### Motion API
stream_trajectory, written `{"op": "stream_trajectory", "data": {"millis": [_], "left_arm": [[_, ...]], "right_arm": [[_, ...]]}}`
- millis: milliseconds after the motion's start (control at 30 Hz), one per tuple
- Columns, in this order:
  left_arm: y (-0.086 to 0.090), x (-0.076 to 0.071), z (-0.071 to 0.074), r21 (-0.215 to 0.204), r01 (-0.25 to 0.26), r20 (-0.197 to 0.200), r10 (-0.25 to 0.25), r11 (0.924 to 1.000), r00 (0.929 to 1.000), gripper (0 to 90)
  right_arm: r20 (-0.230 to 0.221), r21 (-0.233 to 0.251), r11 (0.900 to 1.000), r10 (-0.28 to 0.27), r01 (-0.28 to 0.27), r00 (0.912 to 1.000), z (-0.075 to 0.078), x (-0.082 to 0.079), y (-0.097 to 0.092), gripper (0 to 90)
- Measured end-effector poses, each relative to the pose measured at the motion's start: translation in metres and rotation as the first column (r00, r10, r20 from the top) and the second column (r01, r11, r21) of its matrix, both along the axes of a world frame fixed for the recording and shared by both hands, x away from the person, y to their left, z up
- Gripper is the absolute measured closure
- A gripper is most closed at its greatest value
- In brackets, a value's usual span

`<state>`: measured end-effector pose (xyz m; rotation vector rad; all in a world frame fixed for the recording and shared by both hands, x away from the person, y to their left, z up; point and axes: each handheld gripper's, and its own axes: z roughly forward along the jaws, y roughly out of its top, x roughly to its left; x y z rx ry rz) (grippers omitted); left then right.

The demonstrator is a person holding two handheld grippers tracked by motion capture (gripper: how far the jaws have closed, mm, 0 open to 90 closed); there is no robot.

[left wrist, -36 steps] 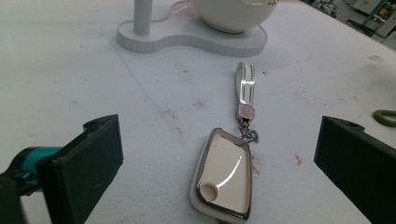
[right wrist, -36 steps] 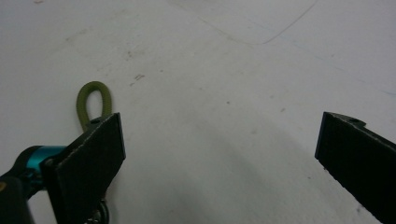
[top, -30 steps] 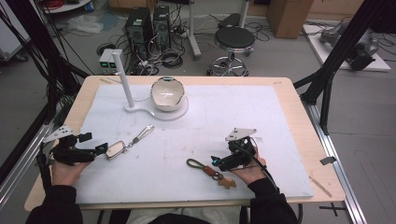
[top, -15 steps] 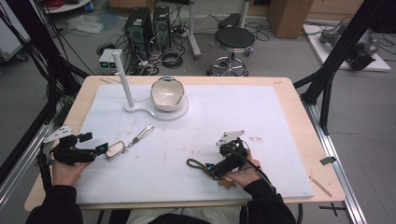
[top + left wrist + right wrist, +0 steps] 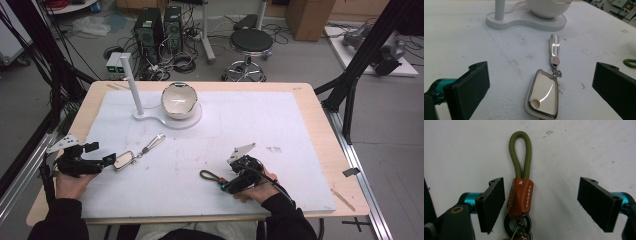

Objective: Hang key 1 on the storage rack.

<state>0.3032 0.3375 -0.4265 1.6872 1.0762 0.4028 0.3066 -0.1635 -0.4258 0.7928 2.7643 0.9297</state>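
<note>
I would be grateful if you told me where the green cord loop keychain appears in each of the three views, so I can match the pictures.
High view: the green cord loop keychain lies lower centre on the white mat, just left of the right gripper.
Left gripper view: a green curve at the far right edge, probably its tip.
Right gripper view: centre, between the open jaws.
Shared landmark: the white mat under it.

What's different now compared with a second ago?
The right gripper has slid left along the table and now straddles the olive-and-leather key strap, jaws open, nothing gripped. The left gripper stayed open by the cream key fob; the bowl and stand stayed put.
</note>
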Motion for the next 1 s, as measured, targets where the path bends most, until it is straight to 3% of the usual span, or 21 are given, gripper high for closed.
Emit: {"op": "stream_trajectory", "data": {"millis": [333, 600, 633, 733, 767, 1000], "left_arm": [[0.000, 0.000, 0.000, 0.003, 0.004, 0.002, -0.004, 1.0000, 1.0000, 1.7], [-0.001, 0.001, -0.001, -0.002, 0.006, 0.003, -0.006, 1.0000, 1.0000, 1.7], [-0.001, 0.001, -0.001, -0.002, 0.006, 0.004, -0.006, 1.0000, 1.0000, 1.7], [-0.001, 0.001, -0.001, -0.003, 0.006, 0.004, -0.006, 1.0000, 1.0000, 1.7], [-0.001, 0.001, -0.001, -0.004, 0.007, 0.005, -0.007, 1.0000, 1.0000, 1.7], [-0.001, 0.002, -0.001, -0.001, 0.009, 0.007, -0.009, 1.0000, 0.9999, 1.7]], "right_arm": [[-0.021, -0.021, 0.9995, 0.022, -0.022, 0.9995, -0.003, 0.000, 0.003, 36.6], [-0.029, -0.027, 0.9982, 0.053, -0.053, 0.9982, -0.001, -0.004, 0.007, 52.1], [-0.042, -0.027, 0.9972, 0.068, -0.069, 0.9968, -0.002, -0.005, 0.008, 57.2], [-0.030, -0.048, 0.9962, 0.071, -0.073, 0.9970, -0.002, -0.006, 0.010, 59.5], [-0.018, -0.060, 0.9954, 0.073, -0.074, 0.9971, -0.002, -0.007, 0.010, 65.0], [-0.001, -0.068, 0.9938, 0.089, -0.089, 0.9961, -0.001, -0.010, 0.011, 72.8]]}}
